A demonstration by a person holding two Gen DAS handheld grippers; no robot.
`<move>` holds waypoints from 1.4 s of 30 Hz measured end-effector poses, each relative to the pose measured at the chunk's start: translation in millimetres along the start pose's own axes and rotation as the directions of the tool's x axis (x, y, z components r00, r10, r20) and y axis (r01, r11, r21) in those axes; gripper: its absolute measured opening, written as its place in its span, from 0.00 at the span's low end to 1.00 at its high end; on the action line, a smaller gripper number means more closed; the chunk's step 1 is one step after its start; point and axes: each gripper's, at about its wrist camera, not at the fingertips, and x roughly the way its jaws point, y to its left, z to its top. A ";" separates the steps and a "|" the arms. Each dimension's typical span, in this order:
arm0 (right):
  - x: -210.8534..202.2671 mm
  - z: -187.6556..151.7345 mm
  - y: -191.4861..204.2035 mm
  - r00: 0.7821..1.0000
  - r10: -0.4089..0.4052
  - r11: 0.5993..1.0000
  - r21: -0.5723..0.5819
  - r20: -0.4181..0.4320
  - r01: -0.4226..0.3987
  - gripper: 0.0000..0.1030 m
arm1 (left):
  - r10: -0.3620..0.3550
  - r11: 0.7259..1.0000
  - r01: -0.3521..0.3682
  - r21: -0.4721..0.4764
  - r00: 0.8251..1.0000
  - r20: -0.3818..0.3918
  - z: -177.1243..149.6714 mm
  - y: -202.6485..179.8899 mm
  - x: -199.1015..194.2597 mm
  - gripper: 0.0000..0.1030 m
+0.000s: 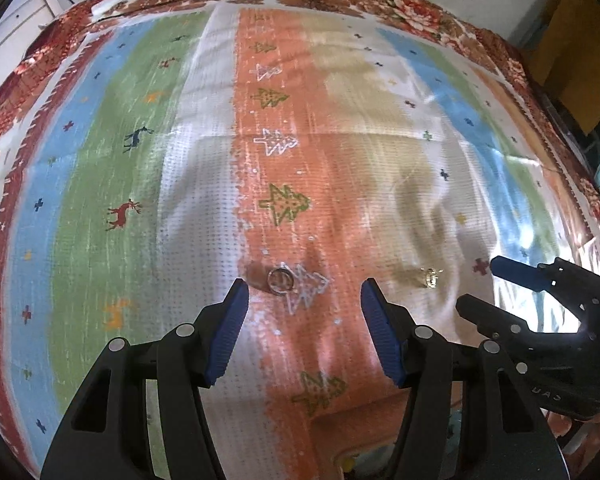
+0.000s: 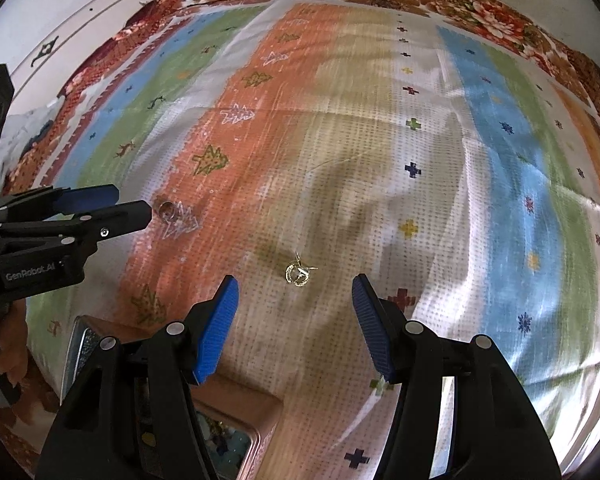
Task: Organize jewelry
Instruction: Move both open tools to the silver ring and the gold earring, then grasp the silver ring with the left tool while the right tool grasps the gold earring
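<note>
The box (image 2: pixel 236 436) is half hidden behind the right tongs (image 2: pixel 294 328), its contents too blurred to tell.

My bed, under a striped cloth (image 1: pixel 204 184).
A silver ring (image 1: pixel 279 280), a gold earring (image 2: pixel 298 273) and an open box (image 2: pixel 256 436) lie on it.

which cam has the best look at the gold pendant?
Right wrist. The gold pendant lies near frame centre, just ahead of the open right gripper, its loop shape readable. In the left wrist view it is a small glint off to the right, shape unclear.
</note>
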 end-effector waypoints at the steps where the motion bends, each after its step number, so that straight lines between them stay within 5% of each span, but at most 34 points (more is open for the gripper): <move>1: 2.5 0.9 0.2 1.000 -0.002 1.000 -0.003 -0.005 0.002 0.57 | 0.006 1.000 -0.006 0.003 1.000 -0.004 1.2 0.6 2.4 0.57; 25: 47.6 13.3 -0.7 0.992 0.036 0.999 -0.011 -0.120 -0.037 0.56 | 0.029 0.998 -0.025 0.051 0.997 -0.075 10.5 3.7 36.6 0.39; 28: 52.3 13.3 -2.1 0.990 0.041 0.999 0.005 -0.135 -0.040 0.43 | 0.024 0.998 -0.019 0.056 0.996 -0.088 10.6 3.5 40.9 0.30; 35: 55.0 13.8 -4.0 0.990 0.042 0.999 0.006 -0.137 -0.042 0.39 | 0.046 0.995 -0.036 0.092 0.993 -0.104 7.8 -0.9 50.9 0.30; 42: 55.7 13.9 -12.1 0.990 0.038 0.999 0.030 -0.133 -0.034 0.22 | 0.067 0.992 -0.056 0.110 0.993 -0.097 8.0 -1.6 52.7 0.19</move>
